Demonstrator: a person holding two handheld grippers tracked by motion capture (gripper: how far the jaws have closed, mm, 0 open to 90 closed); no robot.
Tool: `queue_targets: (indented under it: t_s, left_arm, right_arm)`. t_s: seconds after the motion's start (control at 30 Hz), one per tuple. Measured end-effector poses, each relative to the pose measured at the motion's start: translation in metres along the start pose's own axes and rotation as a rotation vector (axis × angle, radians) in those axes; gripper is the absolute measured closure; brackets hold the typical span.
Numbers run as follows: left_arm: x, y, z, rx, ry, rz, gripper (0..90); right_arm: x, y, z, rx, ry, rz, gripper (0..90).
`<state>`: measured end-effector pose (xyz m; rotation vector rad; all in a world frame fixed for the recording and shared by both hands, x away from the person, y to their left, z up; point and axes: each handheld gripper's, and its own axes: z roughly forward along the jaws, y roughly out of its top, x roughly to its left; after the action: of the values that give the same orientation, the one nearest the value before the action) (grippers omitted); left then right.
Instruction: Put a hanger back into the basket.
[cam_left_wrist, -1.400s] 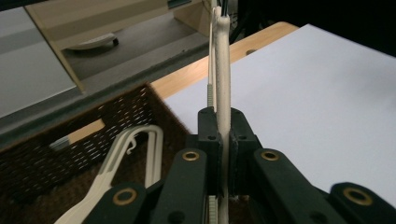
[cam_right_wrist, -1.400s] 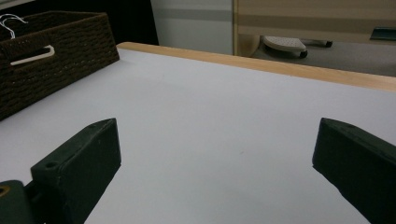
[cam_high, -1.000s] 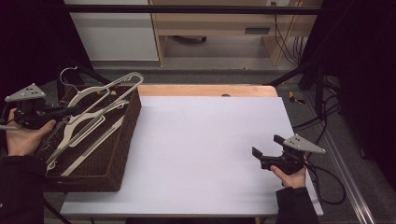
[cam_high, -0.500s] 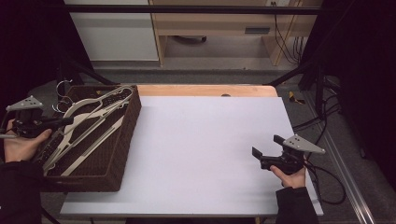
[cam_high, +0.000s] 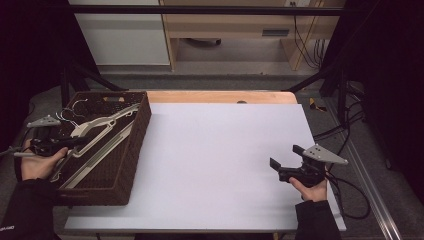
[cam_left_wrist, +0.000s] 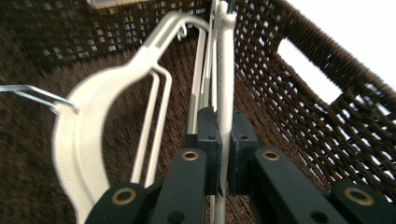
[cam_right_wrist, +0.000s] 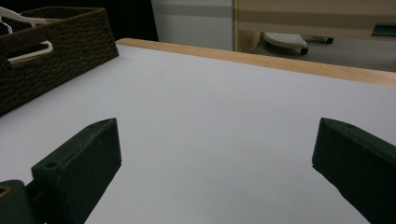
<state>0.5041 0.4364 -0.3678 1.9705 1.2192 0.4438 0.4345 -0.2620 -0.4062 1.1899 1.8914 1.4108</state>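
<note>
A white hanger is clamped by the left gripper inside the wicker basket (at nine o'clock). The right gripper is held wide open at four o'clock.

My left claw is black with brass-coloured rivets, closed on a white hanger. The basket is dark brown wicker, woven in a checked pattern. The bench is pale lavender-white with a light wooden far edge. My right claw is black too.
</note>
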Motion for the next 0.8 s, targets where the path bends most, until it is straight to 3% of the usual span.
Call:
queue_targets:
  t_s: [0.13,0.2,0.3,0.33,0.43,0.63,0.73,0.8]
  left_arm:
    - [0.003,-0.006,0.008,0.054,0.017,-0.031,84.7]
    - [0.006,-0.009,0.007,0.037,0.021,-0.08,83.9]
    - [0.006,-0.009,0.006,0.045,0.058,-0.091,82.7]
    - [0.004,-0.008,0.005,0.043,0.096,-0.088,81.8]
    - [-0.001,-0.008,-0.004,0.013,0.165,-0.108,70.7]
    - [-0.011,-0.006,-0.017,-0.063,0.226,-0.123,57.5]
    - [-0.016,-0.003,-0.023,-0.103,0.235,-0.135,51.9]
    - [-0.022,-0.002,-0.026,-0.135,0.217,-0.131,49.0]
  right_arm:
    - [0.0,0.0,0.0,-0.001,0.0,0.001,1.5]
    - [0.0,0.0,0.0,0.0,-0.001,-0.001,1.5]
    - [-0.001,-0.001,0.001,-0.002,0.002,-0.01,1.5]
    - [-0.001,-0.001,0.001,0.0,0.003,-0.01,1.5]
    - [0.0,-0.001,0.001,-0.001,0.004,-0.01,1.5]
    - [0.001,-0.001,0.002,0.005,0.005,0.0,1.7]
    - [0.001,-0.001,0.002,0.003,0.004,-0.001,1.7]
    - [0.0,-0.001,0.001,-0.004,0.007,-0.007,1.7]
